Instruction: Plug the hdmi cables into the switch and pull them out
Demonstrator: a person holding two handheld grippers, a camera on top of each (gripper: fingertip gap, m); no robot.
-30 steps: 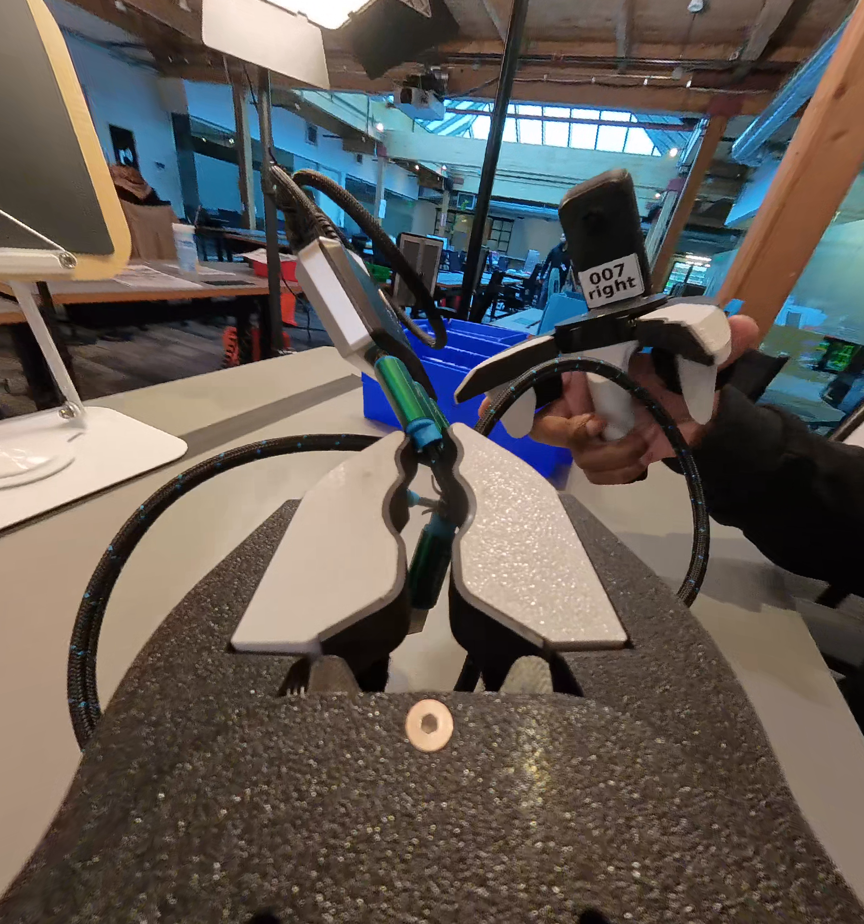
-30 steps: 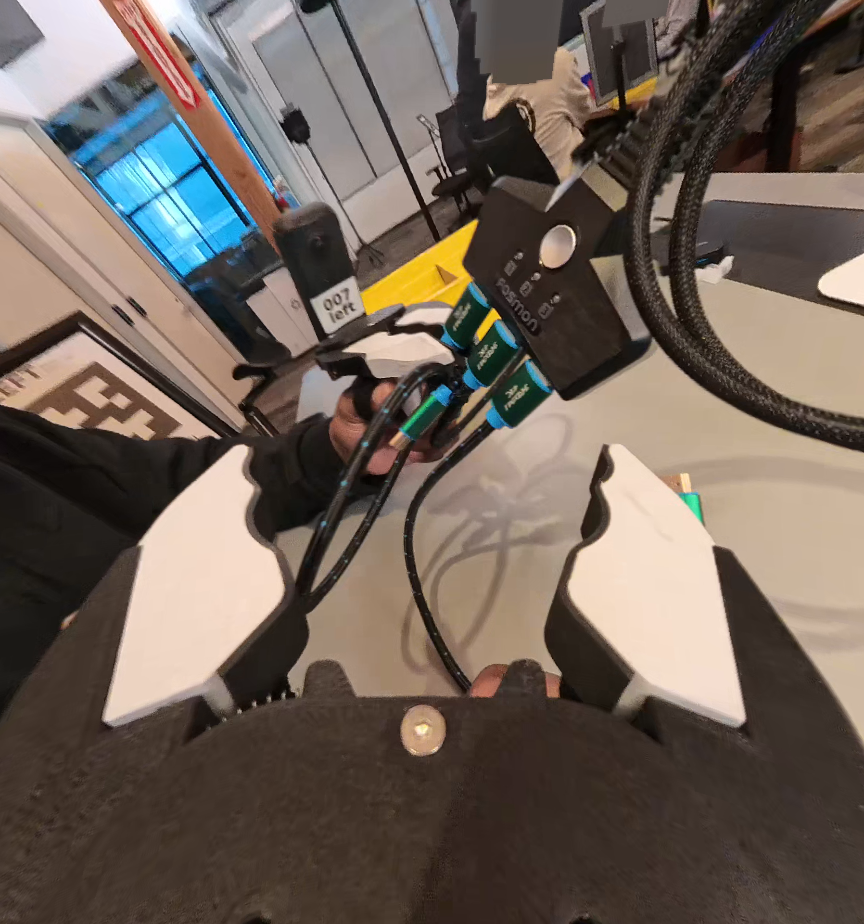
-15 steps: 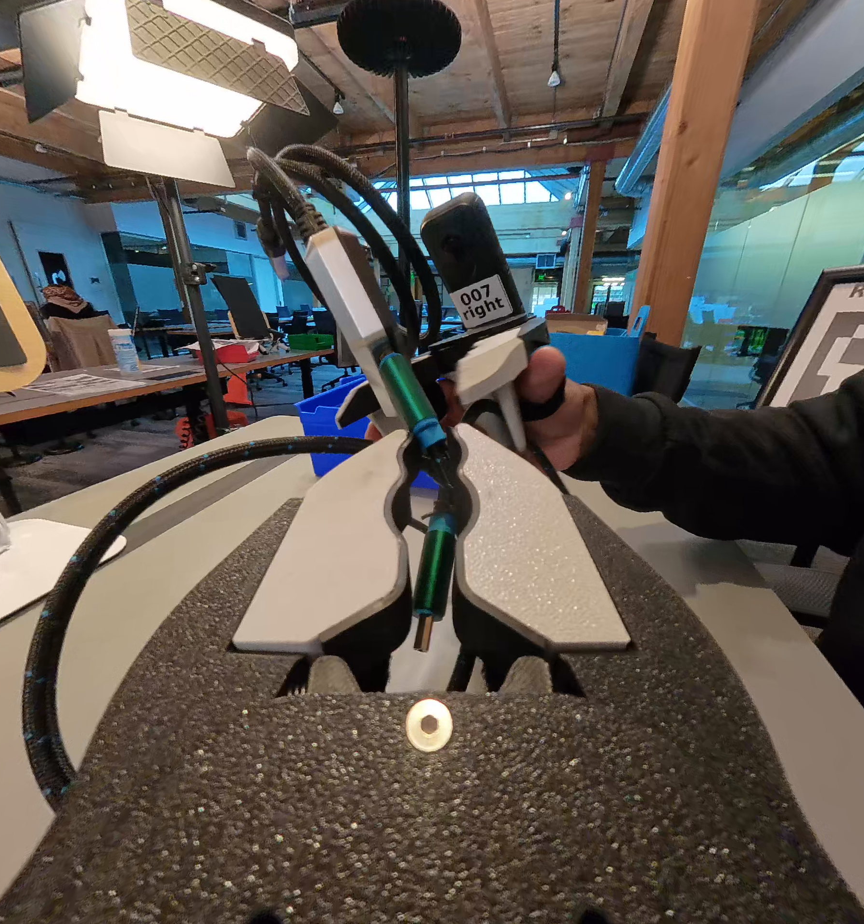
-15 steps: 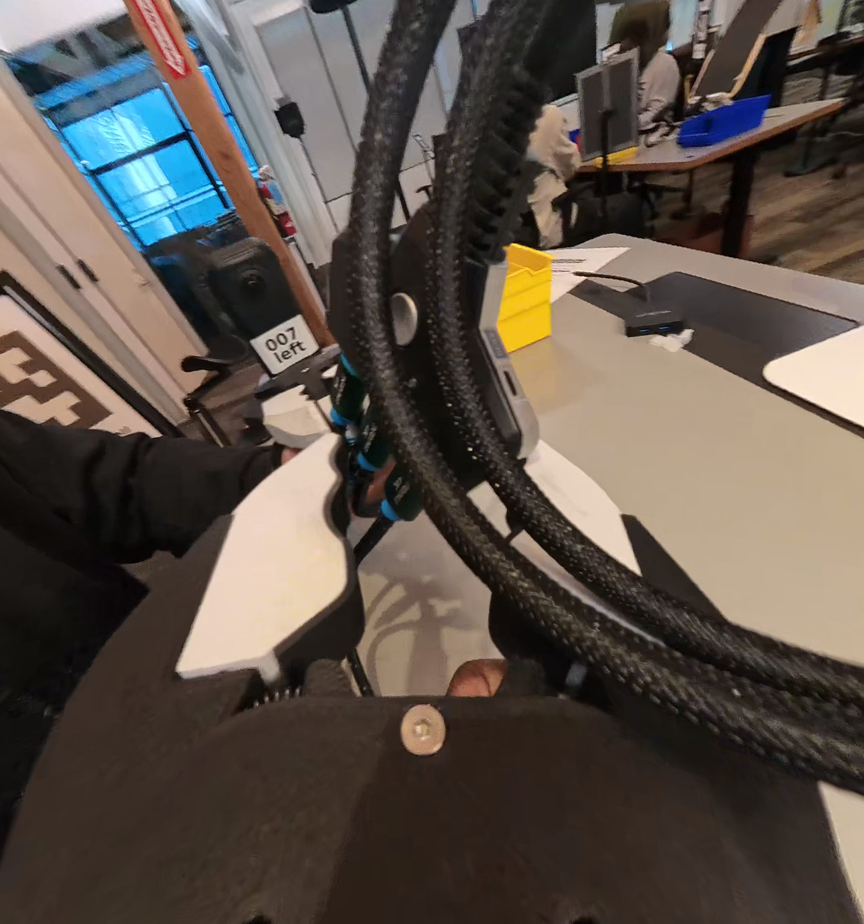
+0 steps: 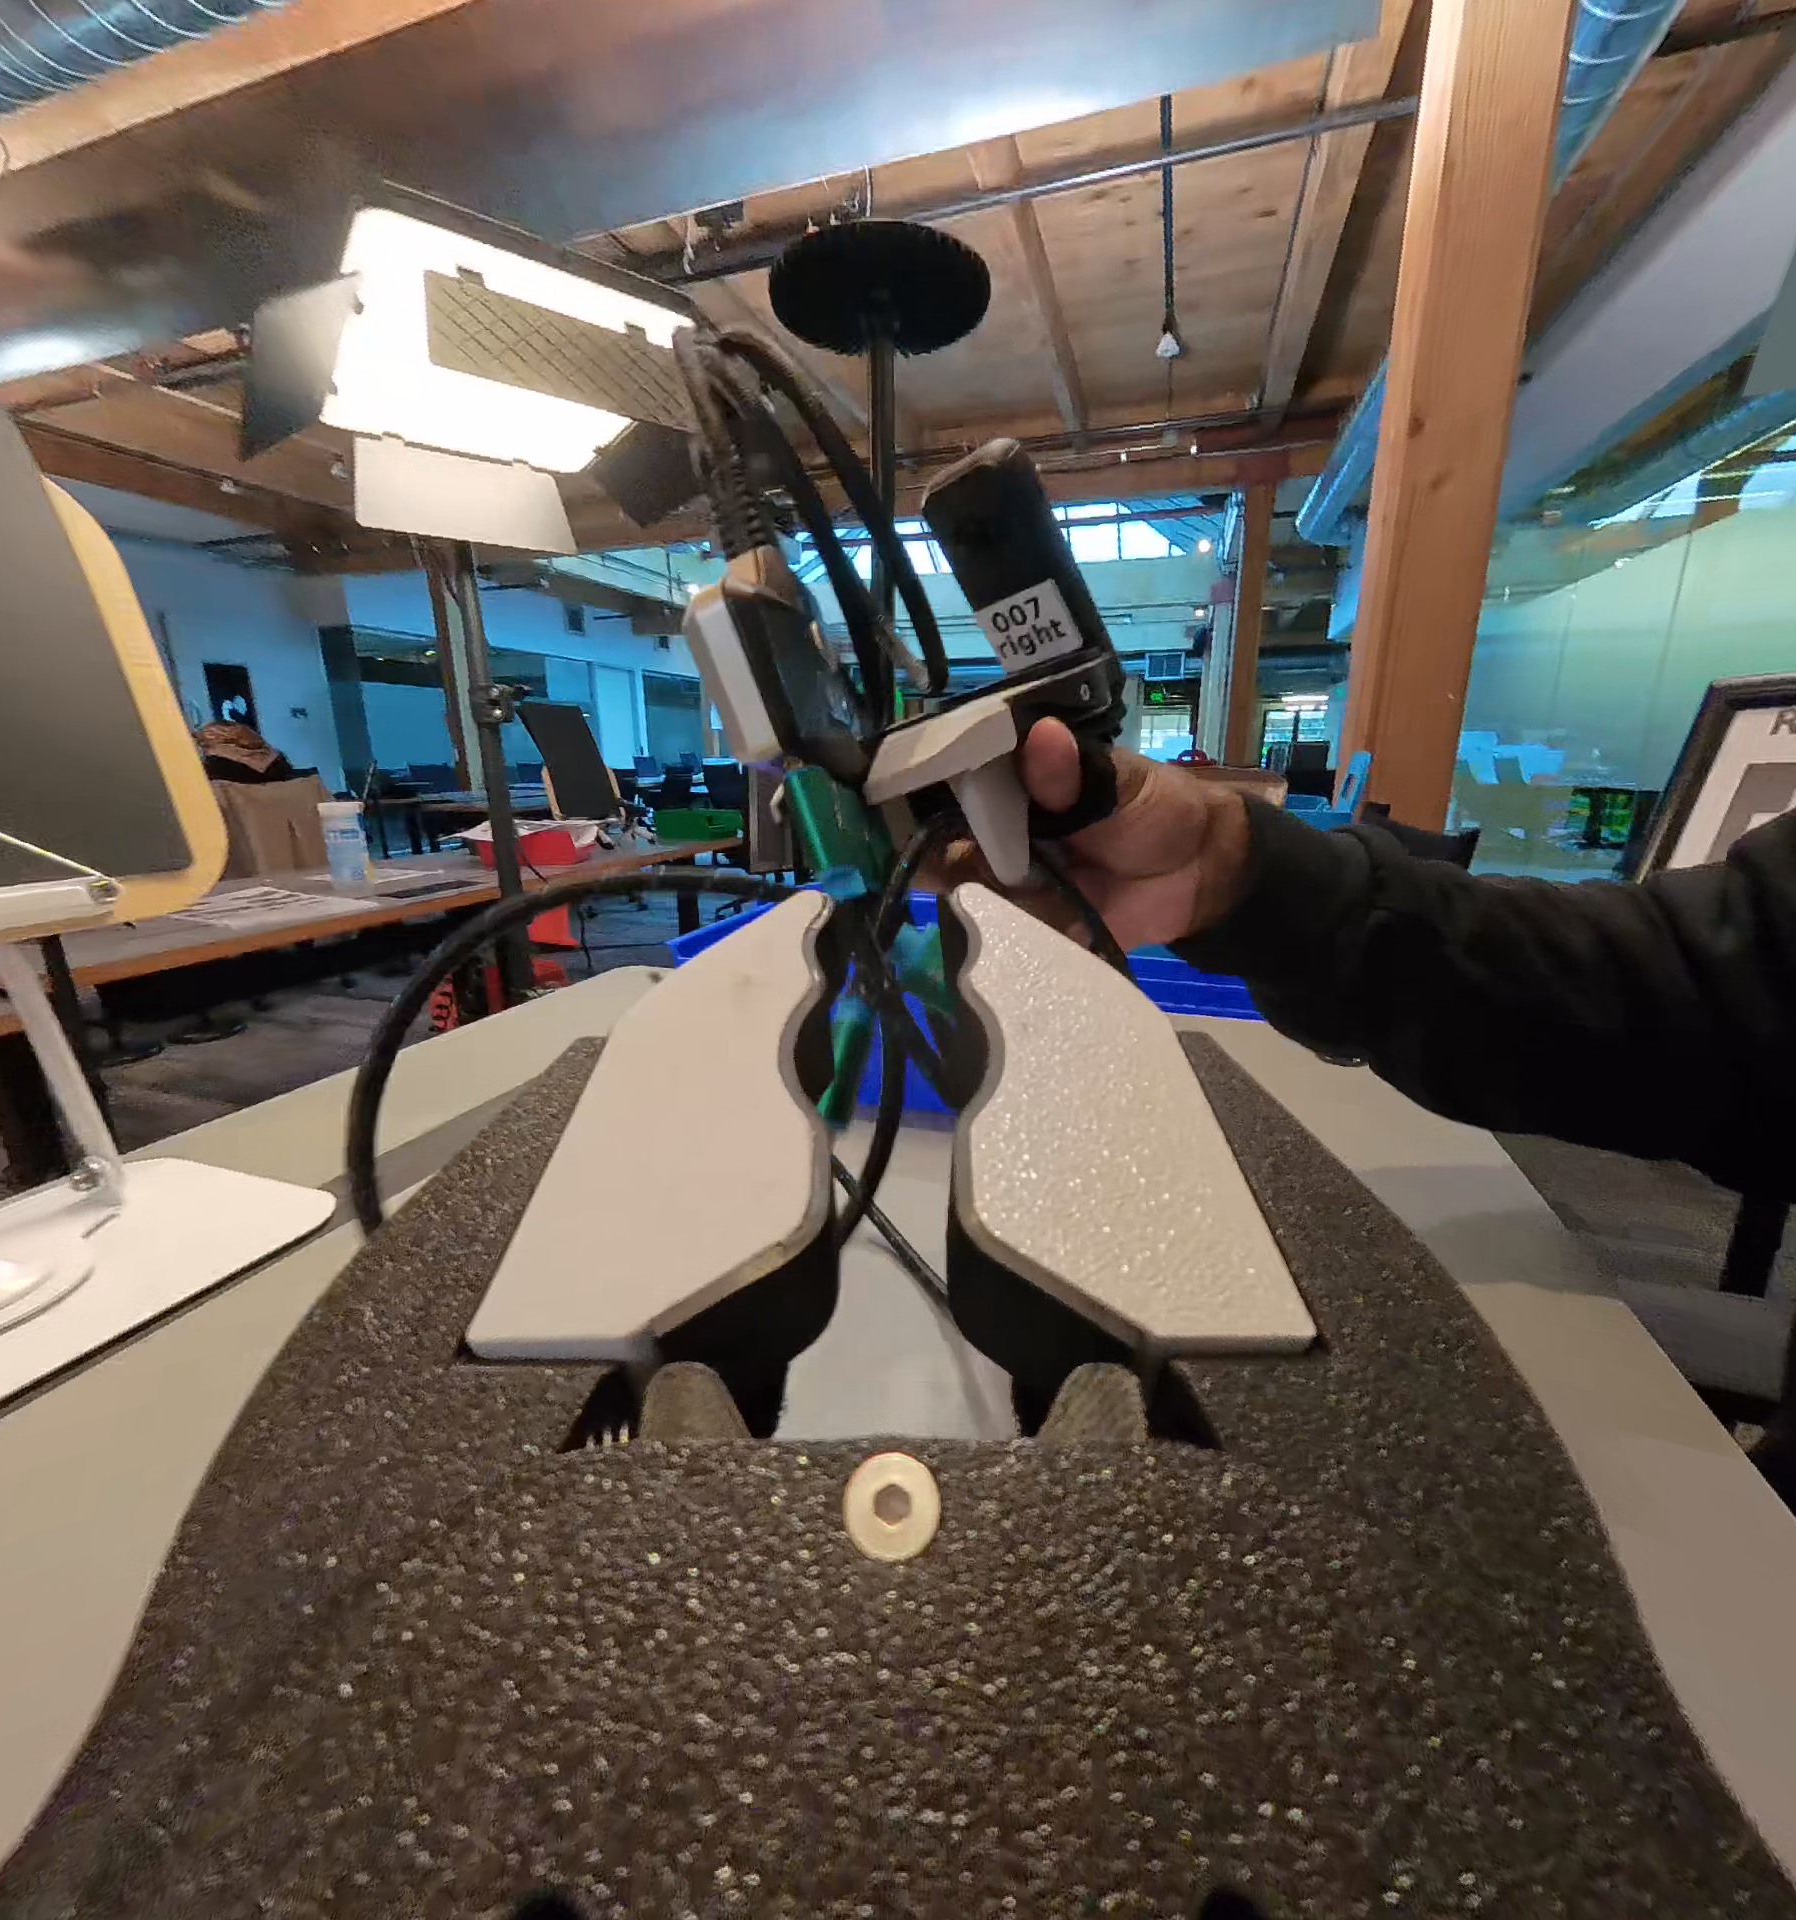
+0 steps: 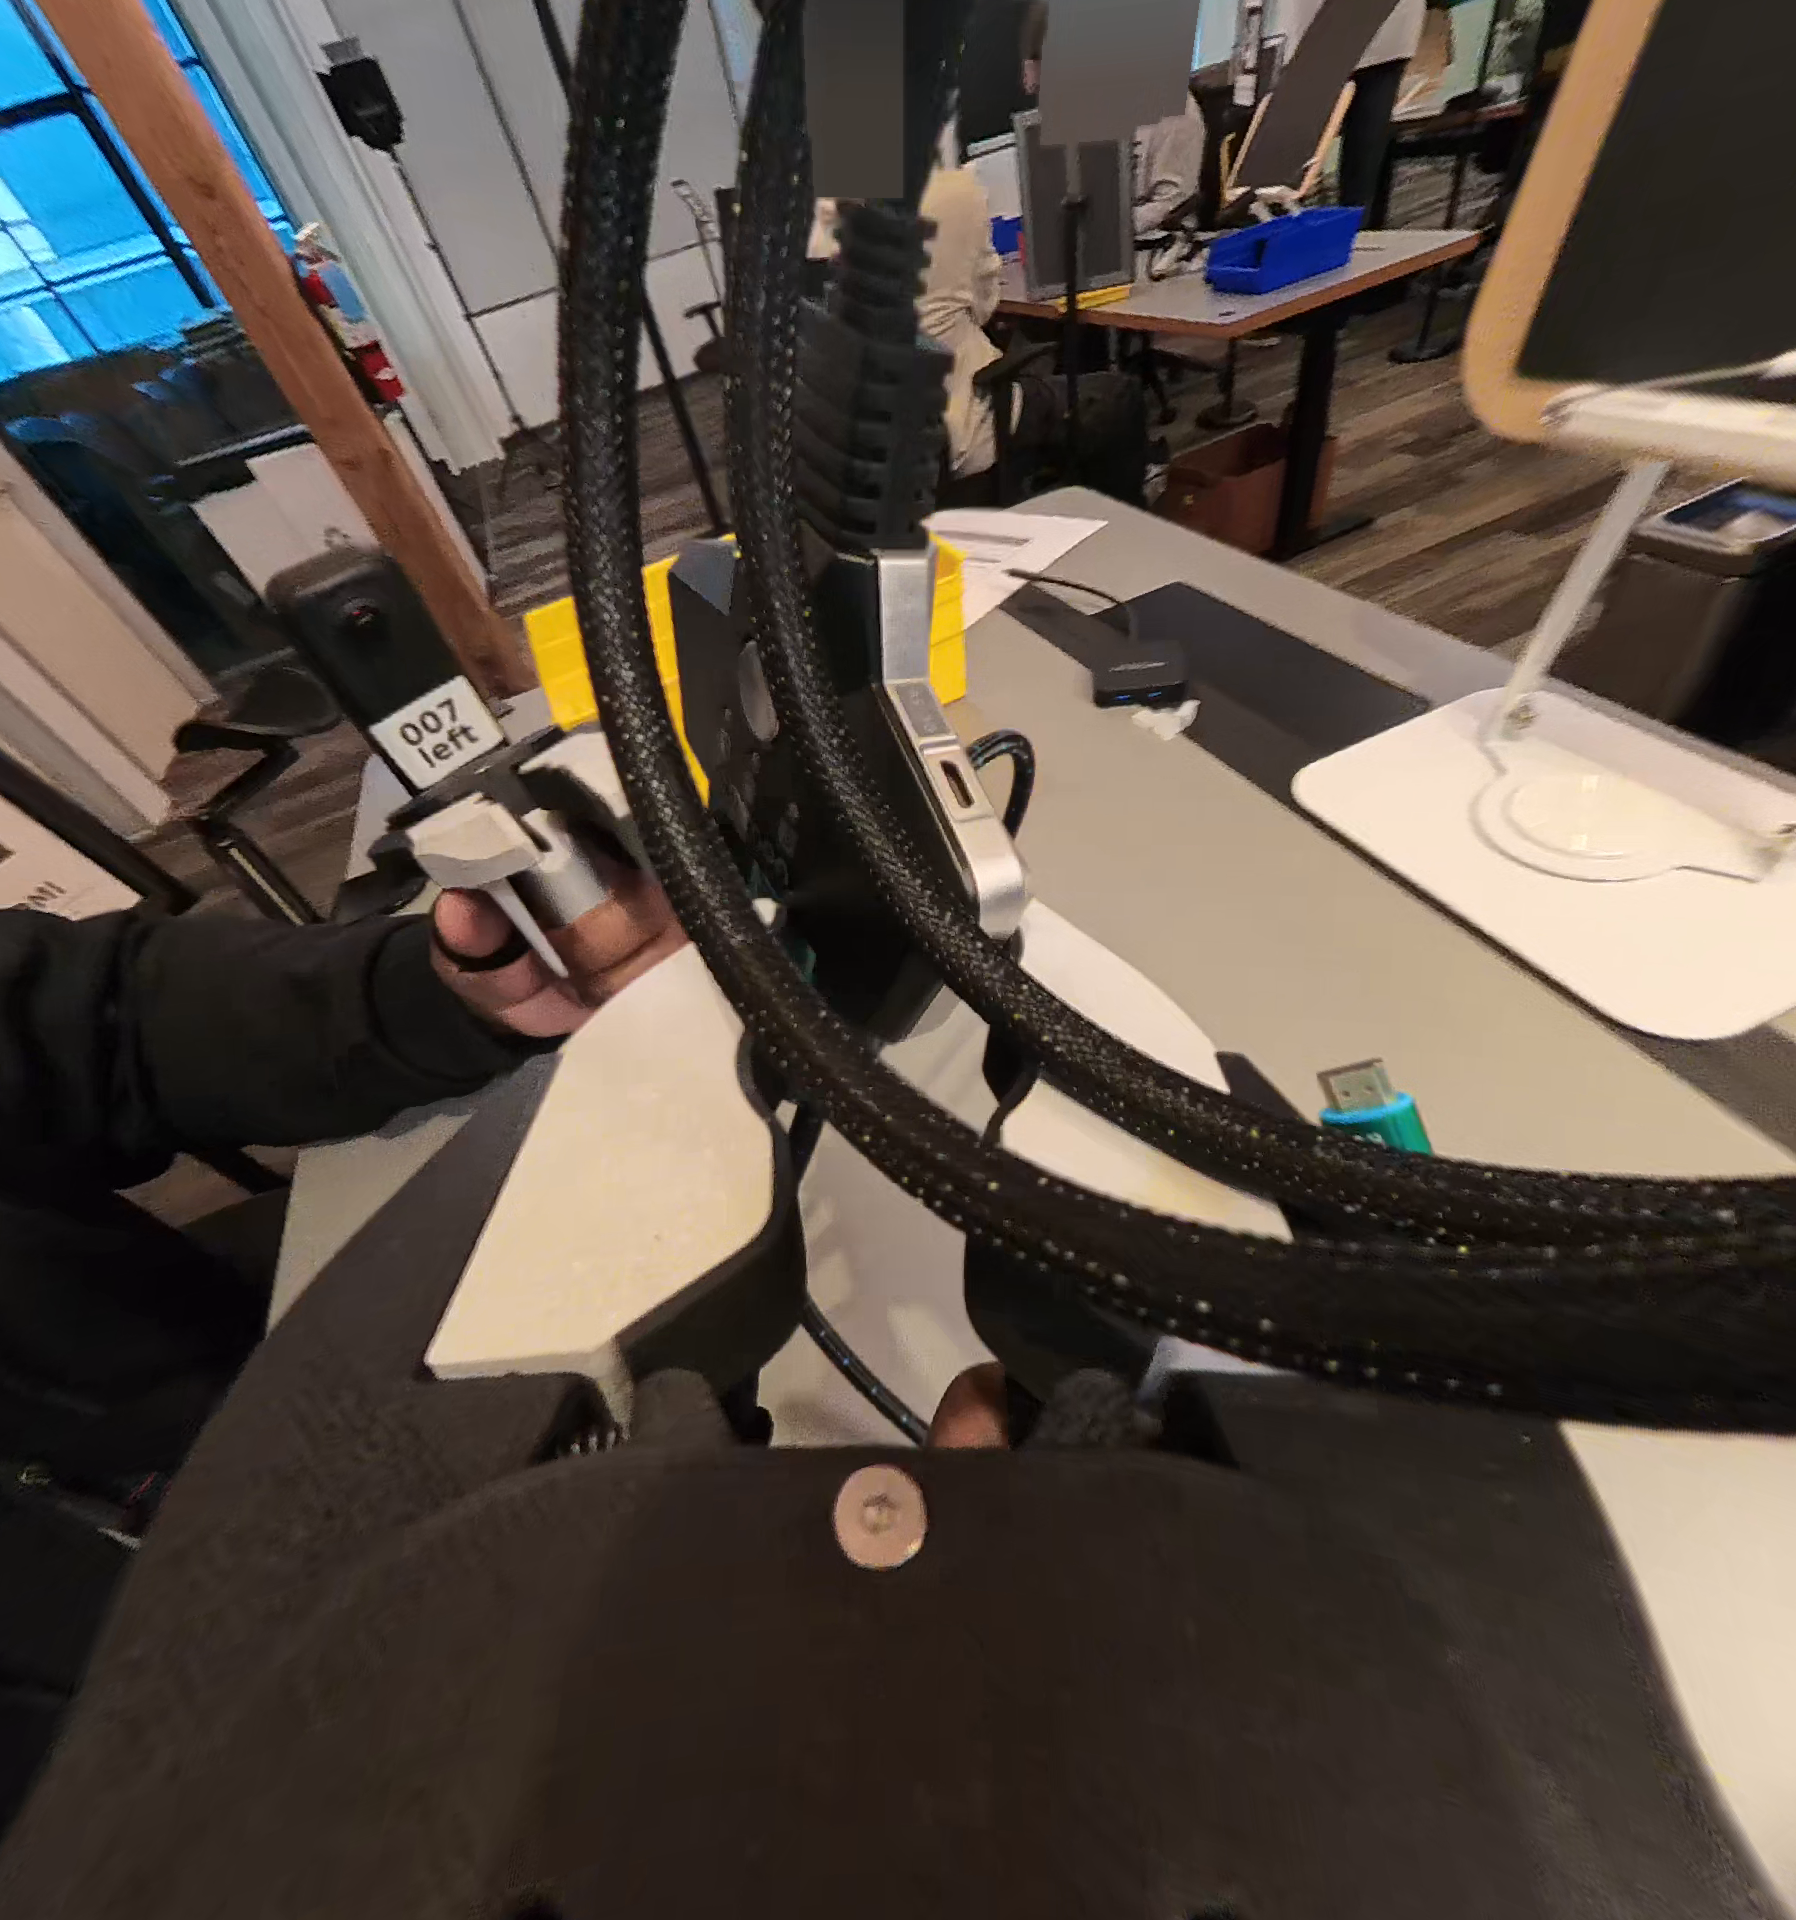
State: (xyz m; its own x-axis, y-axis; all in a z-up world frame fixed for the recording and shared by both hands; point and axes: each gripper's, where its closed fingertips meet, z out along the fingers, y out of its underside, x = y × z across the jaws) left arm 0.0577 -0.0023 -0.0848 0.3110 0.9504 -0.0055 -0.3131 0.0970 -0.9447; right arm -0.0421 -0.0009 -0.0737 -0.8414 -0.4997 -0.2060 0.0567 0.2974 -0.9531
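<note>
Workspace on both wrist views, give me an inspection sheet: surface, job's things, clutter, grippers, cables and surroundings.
Surface: grey table, with a dark mat at the far side.
Job's things: black HDMI switch held up off the table; green plugs at its lower end; one loose green plug lying on the table.
Clutter: white monitor stand, yellow bin, blue bin, small dark hub.
Grippers: left gripper has its fingers close around thin cable and a green plug, a narrow gap showing; right gripper is shut on the switch.
Cables: thick braided cables loop across the right wrist view; a thin black cable arcs left.
Surroundings: open office, wooden posts, a studio light.
</note>
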